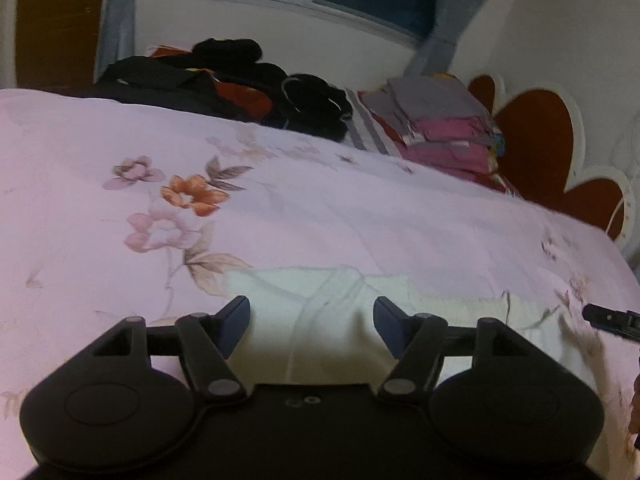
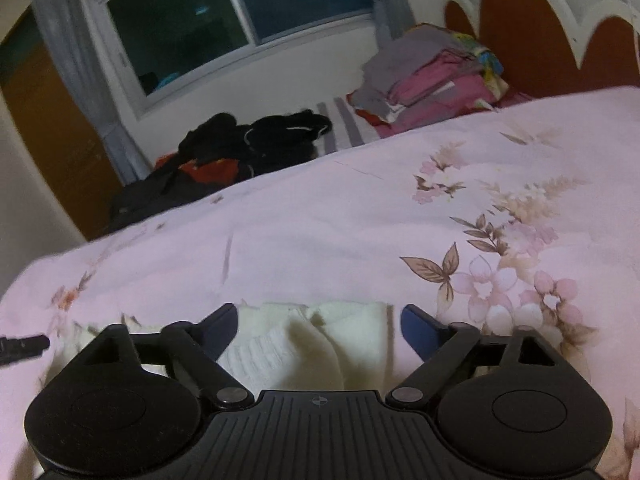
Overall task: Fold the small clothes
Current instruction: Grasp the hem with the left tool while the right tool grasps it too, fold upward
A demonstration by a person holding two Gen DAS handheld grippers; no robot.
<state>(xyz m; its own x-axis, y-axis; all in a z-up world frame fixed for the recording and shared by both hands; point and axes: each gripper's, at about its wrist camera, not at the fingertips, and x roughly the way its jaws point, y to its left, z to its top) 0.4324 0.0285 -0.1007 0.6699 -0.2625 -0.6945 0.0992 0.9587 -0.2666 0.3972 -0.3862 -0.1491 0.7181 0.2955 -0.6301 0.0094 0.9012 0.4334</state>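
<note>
Grippers: left (image 1: 311, 322), right (image 2: 320, 326), both spread wide; one cream garment (image 2: 304, 344) below.

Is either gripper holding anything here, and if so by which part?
Nothing is held. The left gripper and right gripper are both open, jaws spread over the white garment lying on the bedspread.

Both wrist views skim low over the bedspread (image 1: 320, 208), facing the window (image 2: 224, 20).

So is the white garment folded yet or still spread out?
Cannot tell for sure. The white garment lies on the bedspread with overlapping layers and creases, but both wrist cameras cut off its near part.
</note>
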